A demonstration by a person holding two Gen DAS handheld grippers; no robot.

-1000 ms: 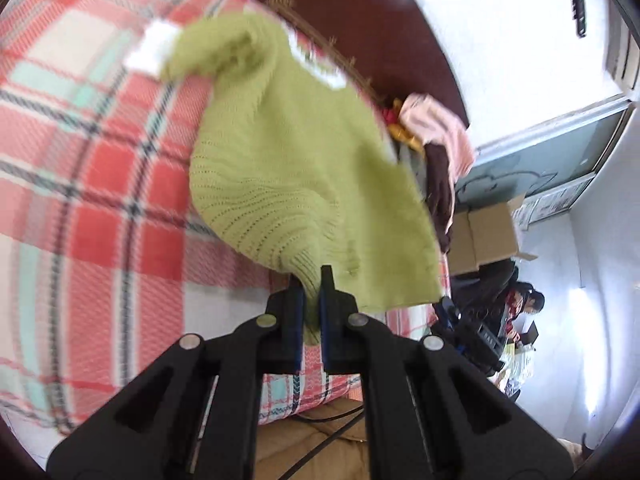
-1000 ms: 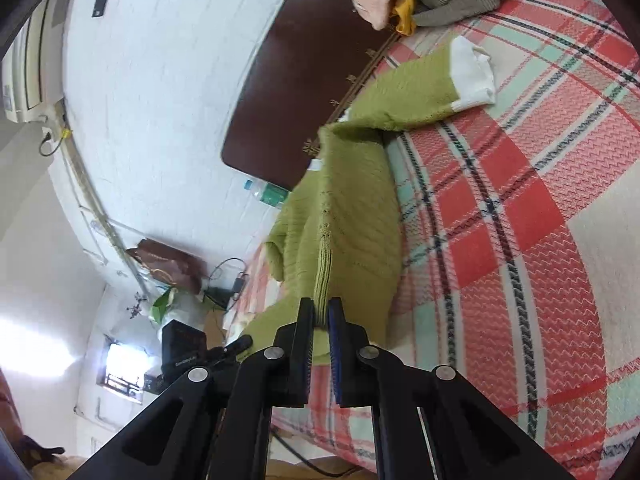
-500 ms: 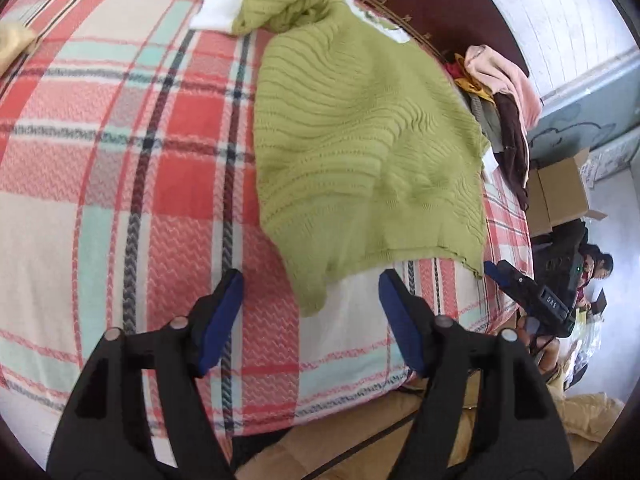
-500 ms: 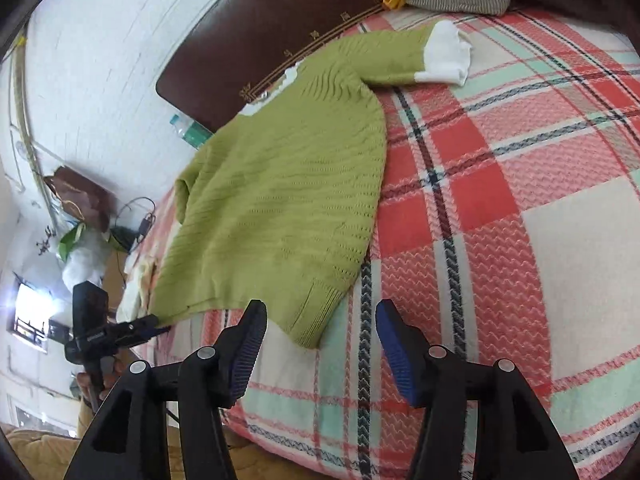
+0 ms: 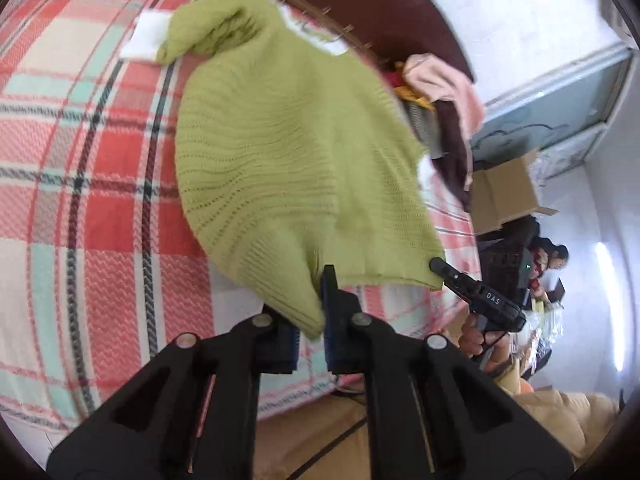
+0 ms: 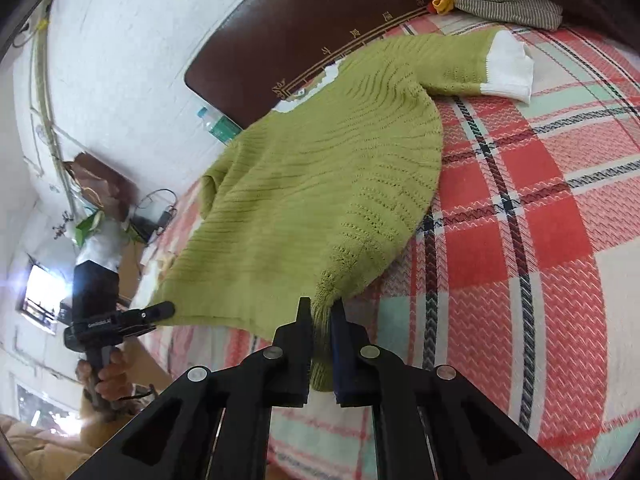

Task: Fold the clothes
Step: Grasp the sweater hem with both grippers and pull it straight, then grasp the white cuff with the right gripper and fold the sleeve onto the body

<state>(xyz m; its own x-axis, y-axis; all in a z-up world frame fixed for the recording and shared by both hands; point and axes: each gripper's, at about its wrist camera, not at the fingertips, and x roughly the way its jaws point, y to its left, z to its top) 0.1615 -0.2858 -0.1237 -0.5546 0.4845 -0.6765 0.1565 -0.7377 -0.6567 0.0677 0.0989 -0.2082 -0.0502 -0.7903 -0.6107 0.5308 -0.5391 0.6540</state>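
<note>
A green knit sweater (image 5: 288,152) with white cuffs lies spread on the plaid bed. My left gripper (image 5: 310,320) is shut on one bottom hem corner of the sweater. My right gripper (image 6: 320,328) is shut on the other hem corner of the sweater (image 6: 320,200). The right gripper also shows in the left wrist view (image 5: 440,268) at the far hem corner, and the left gripper shows in the right wrist view (image 6: 164,310). One sleeve with a white cuff (image 6: 508,68) lies out toward the headboard; the other sleeve (image 5: 208,32) is bunched up.
The red, white and teal plaid blanket (image 5: 80,200) covers the bed. A dark brown headboard (image 6: 300,28) stands behind it. A pile of other clothes (image 5: 440,96) lies near the headboard. A cardboard box (image 5: 504,192) sits beyond the bed.
Half a second ago both grippers were open over the flat sweater hem. Both have since closed on the hem corners, as they were one second ago.
</note>
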